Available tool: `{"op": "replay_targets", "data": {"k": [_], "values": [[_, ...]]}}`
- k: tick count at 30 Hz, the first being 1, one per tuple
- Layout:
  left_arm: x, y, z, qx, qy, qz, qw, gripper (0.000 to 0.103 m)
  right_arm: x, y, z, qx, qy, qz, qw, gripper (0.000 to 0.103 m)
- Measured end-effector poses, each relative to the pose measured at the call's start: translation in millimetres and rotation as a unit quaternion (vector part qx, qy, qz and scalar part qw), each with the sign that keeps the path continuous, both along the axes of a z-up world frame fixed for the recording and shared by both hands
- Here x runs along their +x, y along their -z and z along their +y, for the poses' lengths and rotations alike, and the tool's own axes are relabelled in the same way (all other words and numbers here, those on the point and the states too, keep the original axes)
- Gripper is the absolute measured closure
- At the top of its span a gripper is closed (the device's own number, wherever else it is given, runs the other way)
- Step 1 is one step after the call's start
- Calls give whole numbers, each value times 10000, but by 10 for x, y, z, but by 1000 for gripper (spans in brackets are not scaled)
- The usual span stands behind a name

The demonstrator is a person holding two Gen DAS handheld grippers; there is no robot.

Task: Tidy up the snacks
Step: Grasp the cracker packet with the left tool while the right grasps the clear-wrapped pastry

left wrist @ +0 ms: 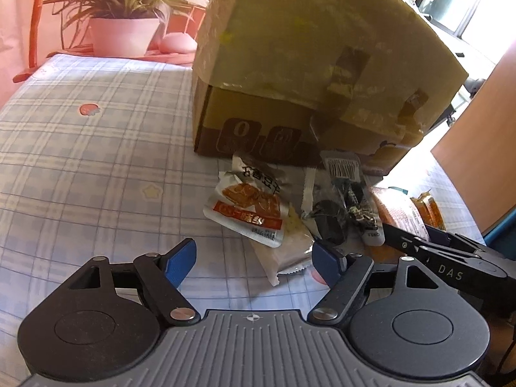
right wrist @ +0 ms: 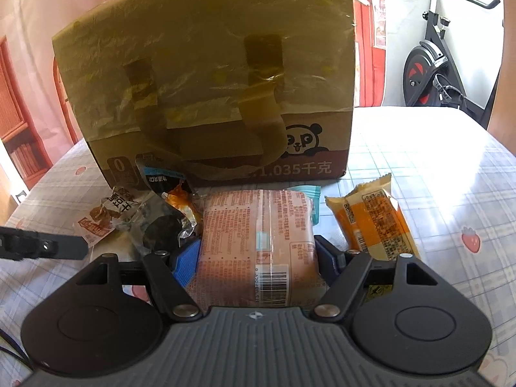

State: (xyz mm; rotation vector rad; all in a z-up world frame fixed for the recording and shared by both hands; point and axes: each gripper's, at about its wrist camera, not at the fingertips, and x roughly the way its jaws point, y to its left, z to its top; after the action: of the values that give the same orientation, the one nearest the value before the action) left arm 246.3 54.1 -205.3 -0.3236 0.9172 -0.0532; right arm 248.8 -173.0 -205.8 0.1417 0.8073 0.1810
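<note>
A taped cardboard box [left wrist: 290, 64] [right wrist: 206, 74] stands on the plaid tablecloth [left wrist: 80, 161], with snack packets heaped in front of it. My left gripper [left wrist: 254, 262] is open just short of the heap. A pale packet [left wrist: 277, 251] lies partly between its blue pads, close to the right one. Beyond are a white-and-orange packet [left wrist: 248, 206] and a dark packet [left wrist: 338, 213]. My right gripper [right wrist: 256, 261] is shut on a large pink packet [right wrist: 258, 235], both pads against its sides. An orange-yellow packet [right wrist: 371, 222] lies to its right.
A teal packet [right wrist: 309, 196] peeks from behind the pink one, and a blue-black packet [right wrist: 164, 183] leans on the box. A potted plant [left wrist: 122, 16] stands beyond the table's far left. An exercise bike [right wrist: 435, 64] is off the table at the right.
</note>
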Motion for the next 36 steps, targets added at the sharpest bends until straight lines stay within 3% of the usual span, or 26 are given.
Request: {"op": "replay_targets", "data": {"k": [8, 16, 18, 19, 20, 36], "values": [[203, 98, -210, 242, 106, 89, 9996, 23, -36, 23, -36, 144, 42, -89, 9998, 28], [346, 158, -436, 996, 337, -51, 9944, 22, -54, 37, -62, 248, 57, -127, 9996, 28], [332, 159, -436, 1074, 354, -63, 9936, 27, -67, 41, -72, 271, 66, -144, 9995, 28], [313, 150, -424, 1124, 294, -74, 9932, 41, -69, 43, -74, 282, 69, -148, 9995, 28], [297, 142, -411, 1223, 247, -75, 9922, 47, -72, 41, -78, 290, 71, -148, 9994, 28], [-126, 63, -138, 1000, 603, 205, 9929, 48, -89, 24, -39, 296, 135, -99, 9994, 28]]}}
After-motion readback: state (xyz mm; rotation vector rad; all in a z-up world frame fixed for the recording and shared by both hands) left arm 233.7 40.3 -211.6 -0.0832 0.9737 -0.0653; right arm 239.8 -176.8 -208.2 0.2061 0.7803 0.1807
